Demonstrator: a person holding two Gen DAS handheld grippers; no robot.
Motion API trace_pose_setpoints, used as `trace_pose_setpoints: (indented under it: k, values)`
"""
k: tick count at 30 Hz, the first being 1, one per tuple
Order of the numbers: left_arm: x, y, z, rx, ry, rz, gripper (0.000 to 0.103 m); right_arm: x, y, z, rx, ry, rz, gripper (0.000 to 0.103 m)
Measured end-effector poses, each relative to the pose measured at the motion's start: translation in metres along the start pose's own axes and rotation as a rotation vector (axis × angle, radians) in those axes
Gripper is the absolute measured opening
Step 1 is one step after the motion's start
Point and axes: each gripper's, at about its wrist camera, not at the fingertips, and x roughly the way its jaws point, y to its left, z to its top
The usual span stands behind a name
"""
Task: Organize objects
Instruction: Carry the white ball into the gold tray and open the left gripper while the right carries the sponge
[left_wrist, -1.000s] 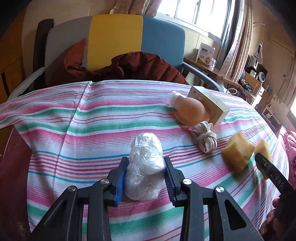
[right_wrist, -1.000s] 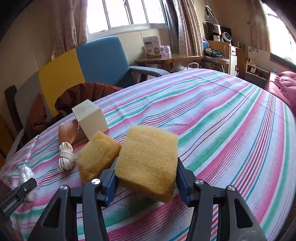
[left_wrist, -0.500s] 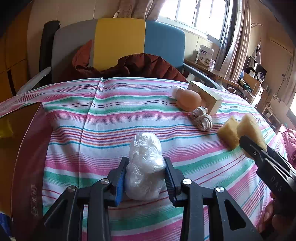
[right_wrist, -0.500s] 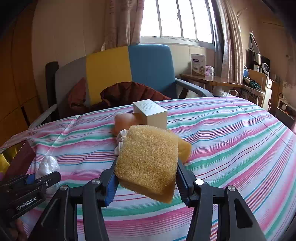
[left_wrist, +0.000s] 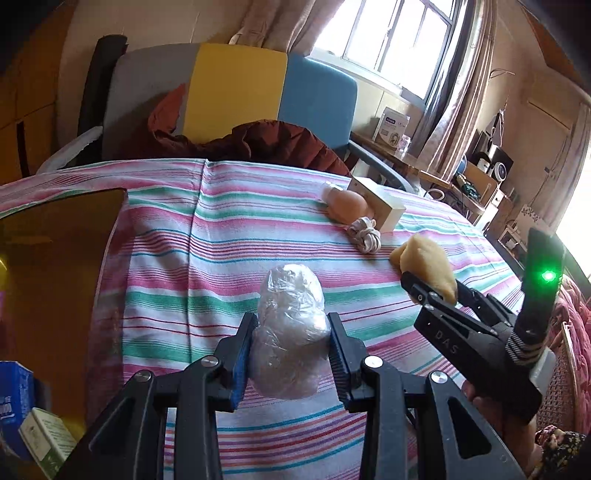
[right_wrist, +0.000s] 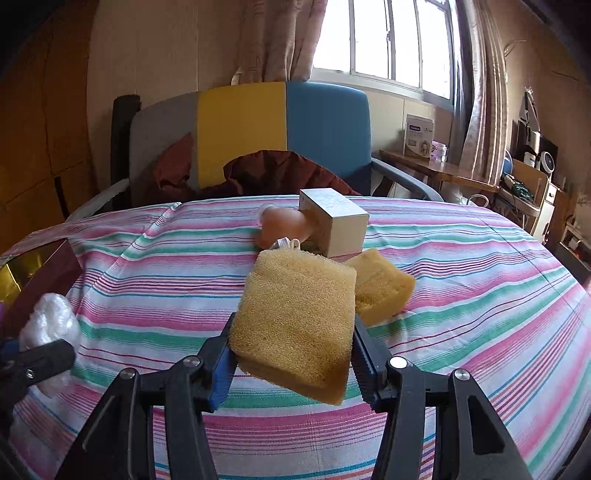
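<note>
At the far left edge a dark red box (left_wrist: 55, 258) with a gold lining stands open on the striped tabletop (left_wrist: 221, 229), seemingly the place for things to go. The left gripper (left_wrist: 291, 350) has its fingers closed narrowly on a wad of clear plastic wrap (left_wrist: 290, 325), lifted clear of the cloth. Carry it level over the box rim before letting go; the wad is light and may cling to a pad. To its right, the right gripper (right_wrist: 291, 350) pinches a yellow sponge (right_wrist: 295, 325), tilted, fingers part-closed and denting it. Behind lie a second sponge (right_wrist: 380, 288), a coiled white cord (left_wrist: 364, 234), a peach bottle (left_wrist: 347, 206) and a small carton (right_wrist: 332, 225).
</note>
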Motion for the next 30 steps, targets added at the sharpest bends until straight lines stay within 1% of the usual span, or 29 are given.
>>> trace_pose_setpoints:
  k: [2, 6, 8, 11, 16, 18, 20, 22, 27, 29, 30]
  values:
    - [-0.014, 0.008, 0.004, -0.025, -0.029, -0.003, 0.037, 0.000, 0.001, 0.000, -0.005, 0.003, -0.002, 0.056]
    - [-0.033, 0.031, 0.013, -0.077, -0.057, 0.019, 0.037, 0.000, 0.005, 0.000, -0.024, 0.008, -0.004, 0.056]
    - [-0.037, 0.045, 0.016, -0.093, -0.051, 0.047, 0.037, -0.001, 0.008, -0.001, -0.037, 0.007, -0.003, 0.056]
    - [-0.044, 0.074, 0.018, -0.160, -0.043, 0.078, 0.037, -0.004, 0.013, -0.001, -0.057, 0.002, 0.004, 0.056]
    - [-0.055, 0.127, 0.017, -0.273, -0.032, 0.154, 0.037, -0.009, 0.021, -0.003, -0.080, 0.013, 0.020, 0.056]
    - [-0.054, 0.144, 0.016, -0.298, -0.001, 0.184, 0.037, -0.011, 0.025, -0.004, -0.087, 0.016, 0.024, 0.056]
    - [-0.055, 0.161, 0.015, -0.337, 0.013, 0.206, 0.037, -0.015, 0.030, -0.005, -0.092, 0.012, 0.034, 0.056]
    - [-0.051, 0.174, 0.013, -0.359, 0.043, 0.217, 0.037, -0.021, 0.036, -0.004, -0.093, 0.007, 0.049, 0.056]
    - [-0.046, 0.192, 0.008, -0.363, 0.082, 0.275, 0.038, -0.031, 0.055, 0.002, -0.093, 0.005, 0.111, 0.055]
    - [-0.046, 0.197, 0.006, -0.364, 0.104, 0.303, 0.042, -0.039, 0.066, 0.006, -0.103, -0.007, 0.147, 0.056]
    - [-0.047, 0.198, 0.006, -0.370, 0.108, 0.318, 0.047, -0.043, 0.072, 0.009, -0.111, -0.014, 0.169, 0.056]
